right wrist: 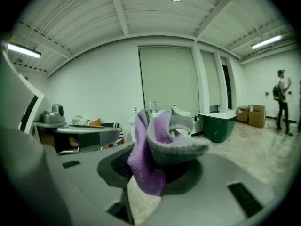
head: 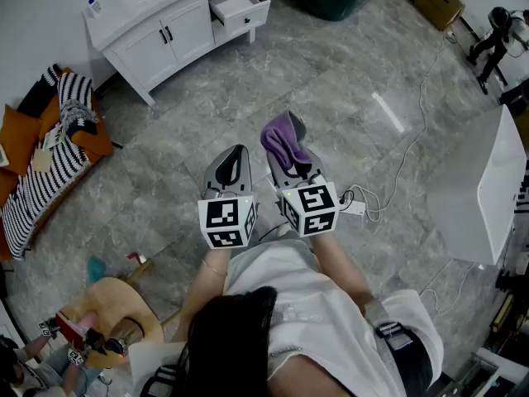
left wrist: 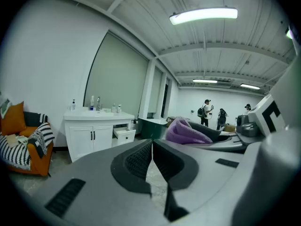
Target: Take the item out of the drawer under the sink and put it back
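1. Head view: I hold both grippers out in front of me above the grey floor [head: 347,73]. My left gripper [head: 238,152] carries nothing. My right gripper [head: 289,151], just beside it, has the purple cloth [head: 281,139] bunched at its tip. The white sink cabinet [head: 157,31] stands well apart from me, by the wall, and its drawer [head: 240,8] is pulled out. The cloth is outside that drawer and far from it.

2. Left gripper view: my left gripper [left wrist: 152,147] has its jaws pressed together along most of their length, with nothing between them. To its right the cloth [left wrist: 186,132] sits on the other gripper. Beyond, the open drawer [left wrist: 124,134] juts from the cabinet [left wrist: 91,138] beneath the worktop with its bottles.

3. Right gripper view: my right gripper [right wrist: 150,171] pinches the cloth [right wrist: 157,147], with its jaws partly closed on the fabric. Purple and grey folds stand up above the jaws, and a purple flap hangs down between them. The left gripper [right wrist: 77,134] shows at the left edge.
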`<move>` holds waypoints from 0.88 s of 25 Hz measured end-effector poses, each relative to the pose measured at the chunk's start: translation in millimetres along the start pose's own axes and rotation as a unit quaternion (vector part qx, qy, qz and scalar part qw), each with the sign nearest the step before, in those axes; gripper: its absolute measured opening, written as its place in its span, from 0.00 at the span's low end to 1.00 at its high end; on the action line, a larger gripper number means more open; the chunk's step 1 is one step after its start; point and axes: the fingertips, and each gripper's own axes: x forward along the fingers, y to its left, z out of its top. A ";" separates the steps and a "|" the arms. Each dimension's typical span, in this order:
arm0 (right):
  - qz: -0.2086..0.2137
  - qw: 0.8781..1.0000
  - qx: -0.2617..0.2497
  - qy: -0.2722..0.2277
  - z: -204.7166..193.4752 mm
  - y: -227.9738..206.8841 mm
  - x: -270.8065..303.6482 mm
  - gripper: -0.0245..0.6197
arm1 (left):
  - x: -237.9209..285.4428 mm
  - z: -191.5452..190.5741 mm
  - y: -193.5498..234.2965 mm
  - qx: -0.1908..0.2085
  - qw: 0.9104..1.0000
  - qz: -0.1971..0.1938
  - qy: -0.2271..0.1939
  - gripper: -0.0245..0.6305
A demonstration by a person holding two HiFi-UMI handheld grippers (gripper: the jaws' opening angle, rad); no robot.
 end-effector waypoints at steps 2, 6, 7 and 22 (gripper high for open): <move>0.001 1.000 0.000 0.001 0.0 2.9 6.3 0.26 | 1.6 1.3 6.4 -0.008 1.000 -0.002 0.000 0.05; 0.004 1.000 0.014 -0.002 1.2 5.1 14.5 0.26 | 2.7 11.3 9.5 -0.010 1.000 -0.014 -0.015 0.05; 0.004 1.000 0.016 -0.003 2.3 5.7 16.7 0.26 | 3.7 13.4 10.7 -0.002 1.000 -0.014 -0.016 0.05; -0.014 0.999 0.046 -0.011 11.1 42.2 62.5 0.27 | 13.4 18.1 73.3 0.011 0.999 -0.031 0.002 0.05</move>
